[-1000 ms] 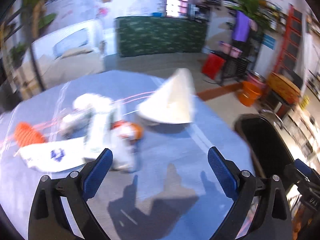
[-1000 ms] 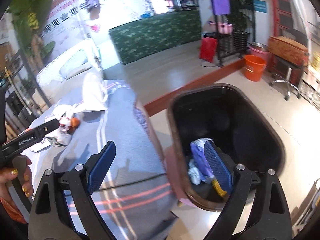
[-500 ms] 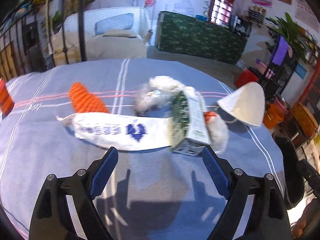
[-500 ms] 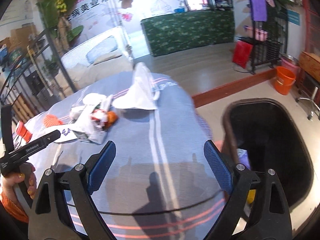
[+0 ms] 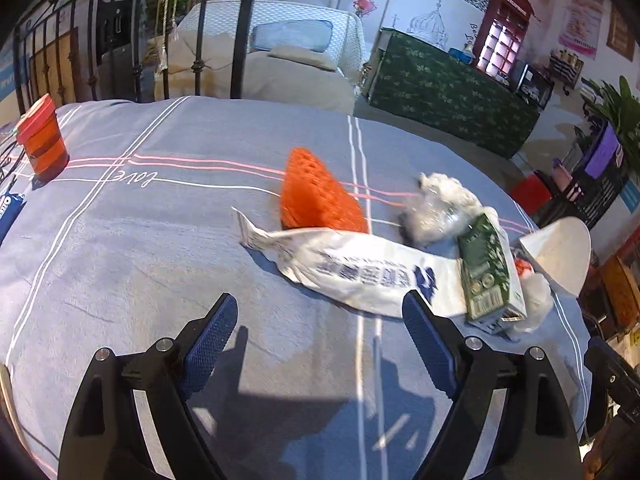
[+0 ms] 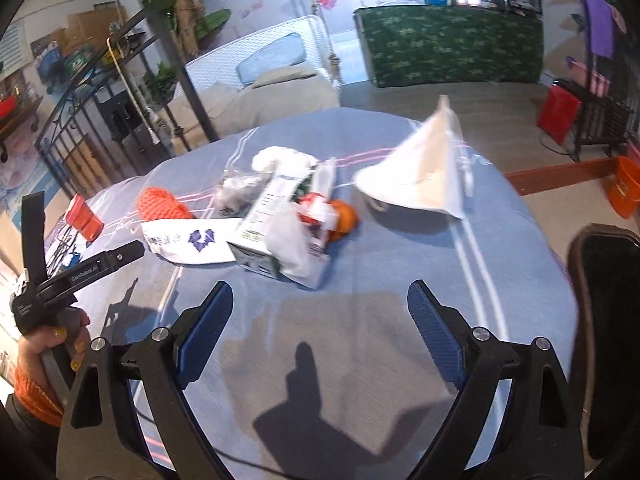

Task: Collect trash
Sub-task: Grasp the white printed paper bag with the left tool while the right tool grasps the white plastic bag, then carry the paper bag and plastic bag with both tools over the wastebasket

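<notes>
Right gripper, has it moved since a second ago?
Yes. The right gripper swung away from the black bin, now at the view's right edge, and faces the trash pile around the green carton.

Left wrist view: sits low over the blue tablecloth (image 5: pixel 120 248), looking forward between its own two blue-padded fingers at lower frame. Trash pile lies near, centre to right — orange mesh (image 5: pixel 316 196), white bag (image 5: pixel 360 268), green carton (image 5: pixel 490 272).

Right wrist view: somewhat higher and farther back, facing the same pile from another side; pile sits mid-frame, left of centre. The left gripper (image 6: pixel 80 272) shows at left edge, the black bin (image 6: pixel 608 320) at right edge.

Shared: tablecloth, pile, white cone (image 6: pixel 424 172), red cup (image 5: pixel 42 136).
</notes>
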A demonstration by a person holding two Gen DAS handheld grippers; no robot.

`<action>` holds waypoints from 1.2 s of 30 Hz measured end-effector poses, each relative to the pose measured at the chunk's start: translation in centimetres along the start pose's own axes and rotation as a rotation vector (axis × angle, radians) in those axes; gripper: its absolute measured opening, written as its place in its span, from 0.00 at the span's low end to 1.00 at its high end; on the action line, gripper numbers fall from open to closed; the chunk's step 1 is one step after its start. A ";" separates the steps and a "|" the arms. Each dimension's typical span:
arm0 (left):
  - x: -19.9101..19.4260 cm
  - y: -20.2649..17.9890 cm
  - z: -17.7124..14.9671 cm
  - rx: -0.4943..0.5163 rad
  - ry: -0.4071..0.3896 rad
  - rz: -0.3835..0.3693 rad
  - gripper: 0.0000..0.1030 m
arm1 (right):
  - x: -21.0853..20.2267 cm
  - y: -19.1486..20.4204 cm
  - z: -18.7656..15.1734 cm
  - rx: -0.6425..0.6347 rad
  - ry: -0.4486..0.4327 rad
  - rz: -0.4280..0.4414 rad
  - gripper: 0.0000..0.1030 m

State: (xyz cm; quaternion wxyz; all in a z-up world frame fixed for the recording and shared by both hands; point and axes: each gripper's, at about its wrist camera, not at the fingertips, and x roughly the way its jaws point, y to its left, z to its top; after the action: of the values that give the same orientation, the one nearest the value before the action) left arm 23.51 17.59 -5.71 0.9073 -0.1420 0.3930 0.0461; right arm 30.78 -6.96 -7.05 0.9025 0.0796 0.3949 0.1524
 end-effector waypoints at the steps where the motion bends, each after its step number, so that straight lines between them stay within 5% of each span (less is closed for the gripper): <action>1: 0.4 0.2 0.3 -0.004 0.006 -0.015 0.80 | 0.4 0.2 0.3 -0.001 0.003 0.005 0.83; 6: 1.8 -0.3 0.8 -0.050 0.051 -0.104 0.81 | 2.8 1.7 1.6 -0.022 0.025 -0.001 0.72; 14: 4.6 -2.5 0.7 -0.082 0.078 -0.124 0.80 | 5.1 2.4 2.5 -0.068 0.049 -0.049 0.49; 16: 5.2 -2.2 0.7 -0.117 0.093 -0.123 0.72 | 5.5 2.1 2.6 -0.065 0.054 -0.050 0.42; 19: 4.9 -2.0 0.7 -0.117 0.086 -0.123 0.51 | 6.3 1.8 2.6 -0.061 0.081 -0.045 0.15; 24: 3.7 -1.8 0.0 -0.125 0.083 -0.144 0.26 | 5.6 1.9 1.9 -0.069 0.070 -0.038 0.08; 36: -1.6 -2.1 -1.1 -0.076 -0.020 -0.140 0.13 | 1.0 1.7 0.0 -0.084 -0.008 -0.050 0.06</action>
State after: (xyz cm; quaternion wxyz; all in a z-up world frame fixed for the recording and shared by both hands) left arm 22.06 15.34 -4.76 0.9063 -0.2028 0.3708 -0.0011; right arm 31.09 -4.98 -7.29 0.9102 0.0323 0.3863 0.1460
